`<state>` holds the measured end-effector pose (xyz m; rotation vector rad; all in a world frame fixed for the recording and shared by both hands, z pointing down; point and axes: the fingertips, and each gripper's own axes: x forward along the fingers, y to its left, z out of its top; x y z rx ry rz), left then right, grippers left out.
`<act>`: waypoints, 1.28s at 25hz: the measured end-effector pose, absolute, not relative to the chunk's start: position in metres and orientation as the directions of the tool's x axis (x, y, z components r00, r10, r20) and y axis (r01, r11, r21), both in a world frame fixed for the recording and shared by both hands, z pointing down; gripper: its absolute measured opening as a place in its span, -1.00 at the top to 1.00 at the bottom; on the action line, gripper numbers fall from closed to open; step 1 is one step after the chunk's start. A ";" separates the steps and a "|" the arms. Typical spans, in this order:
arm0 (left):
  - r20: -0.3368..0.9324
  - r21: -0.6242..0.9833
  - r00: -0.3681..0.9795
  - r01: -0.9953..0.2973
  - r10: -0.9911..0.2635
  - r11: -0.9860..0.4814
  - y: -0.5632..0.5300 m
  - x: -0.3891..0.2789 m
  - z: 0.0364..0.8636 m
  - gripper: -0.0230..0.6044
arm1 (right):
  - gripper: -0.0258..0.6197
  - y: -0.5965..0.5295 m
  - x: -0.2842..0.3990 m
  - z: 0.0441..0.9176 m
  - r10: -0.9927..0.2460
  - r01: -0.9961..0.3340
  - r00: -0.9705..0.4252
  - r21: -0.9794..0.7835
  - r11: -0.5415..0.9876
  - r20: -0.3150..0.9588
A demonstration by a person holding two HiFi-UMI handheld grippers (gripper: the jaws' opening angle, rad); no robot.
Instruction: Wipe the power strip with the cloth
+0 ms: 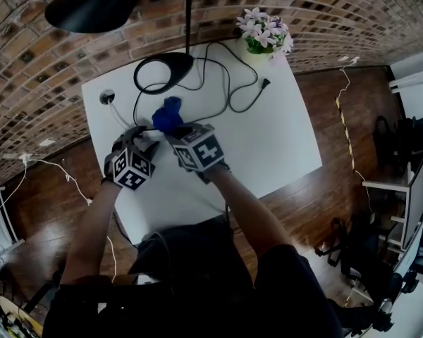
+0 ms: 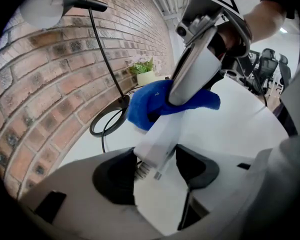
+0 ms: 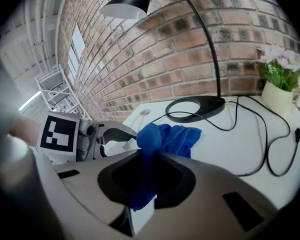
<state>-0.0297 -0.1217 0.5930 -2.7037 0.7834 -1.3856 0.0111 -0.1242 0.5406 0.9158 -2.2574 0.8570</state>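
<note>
A white power strip [image 2: 162,134] lies on the white table [image 1: 268,146], one end between the jaws of my left gripper [image 2: 157,166], which is shut on that end. A blue cloth [image 2: 150,104] is bunched on top of the strip's far part. My right gripper [image 3: 149,171] is shut on the cloth [image 3: 172,136] and holds it down on the strip. In the head view both grippers sit side by side at the table's left half, left gripper [image 1: 142,141] and right gripper [image 1: 175,129], with the cloth [image 1: 168,115] just beyond them. Most of the strip is hidden there.
A black desk lamp's round base [image 1: 166,69] stands behind the cloth, its shade overhead. A black cable with a plug [image 1: 247,94] loops across the back of the table. A pot of flowers [image 1: 264,37] sits at the far right corner, against the brick wall.
</note>
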 end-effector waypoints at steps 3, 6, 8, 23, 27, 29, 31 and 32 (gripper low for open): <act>0.761 -0.224 0.483 -0.430 -0.433 -0.874 -0.121 -0.030 0.594 0.11 | 0.78 -0.122 0.027 0.541 -0.413 -0.765 -0.601 -0.342 0.546 0.684; 0.764 -0.224 0.479 -0.431 -0.432 -0.874 -0.121 -0.030 0.594 0.11 | 0.77 -0.121 0.042 0.541 -0.430 -0.779 -0.589 -0.341 0.526 0.684; 0.765 -0.226 0.477 -0.431 -0.433 -0.873 -0.122 -0.030 0.594 0.11 | 0.77 -0.120 0.051 0.541 -0.442 -0.789 -0.581 -0.338 0.513 0.684; 0.777 -0.233 0.456 -0.432 -0.434 -0.871 -0.122 -0.031 0.596 0.11 | 0.77 -0.105 0.136 0.553 -0.501 -0.879 -0.443 -0.250 0.406 0.744; 0.784 -0.236 0.451 -0.420 -0.427 -0.876 -0.120 -0.031 0.596 0.11 | 0.77 -0.078 0.151 0.586 -0.455 -0.890 -0.395 -0.209 0.405 0.798; 0.787 -0.237 0.448 -0.415 -0.424 -0.878 -0.121 -0.030 0.595 0.11 | 0.77 -0.076 0.153 0.587 -0.475 -0.898 -0.415 -0.265 0.351 0.776; 0.790 -0.239 0.443 -0.417 -0.425 -0.877 -0.121 -0.030 0.596 0.11 | 0.77 -0.077 0.157 0.589 -0.478 -0.904 -0.400 -0.251 0.346 0.782; 0.791 -0.239 0.440 -0.418 -0.426 -0.876 -0.121 -0.030 0.597 0.11 | 0.77 -0.078 0.160 0.589 -0.481 -0.907 -0.390 -0.236 0.350 0.786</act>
